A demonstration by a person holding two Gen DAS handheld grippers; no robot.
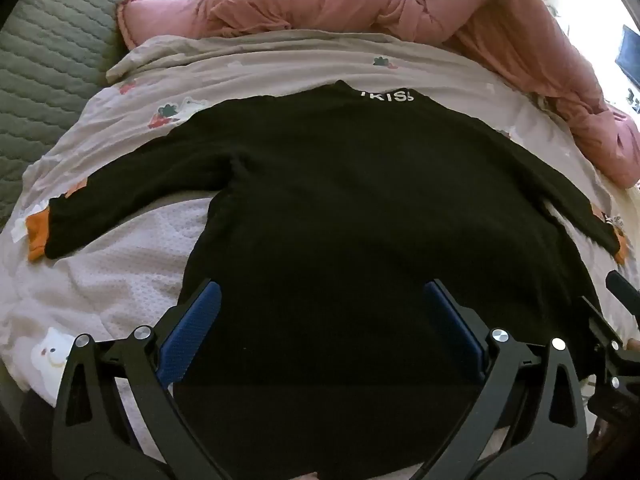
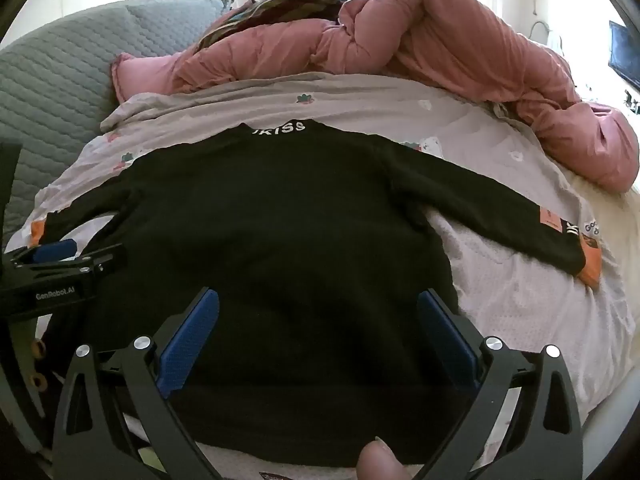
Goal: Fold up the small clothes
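A black long-sleeved top (image 1: 340, 200) lies spread flat on a bed (image 1: 120, 264), sleeves out to left and right, collar at the far side. The left gripper (image 1: 320, 304) and right gripper (image 2: 316, 312) hover over its near hem, jaws wide, holding nothing. A pink quilt (image 2: 440, 40) is bunched at the far edge.

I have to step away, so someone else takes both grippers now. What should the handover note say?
Left gripper: open, holding nothing, over the hem.
Right gripper: open, holding nothing, beside it.
Black sweater: flat on the bed sheet, collar away from you, both sleeves spread out.
Done: sweater laid out.
Left: all folding, sleeves in first, probably.
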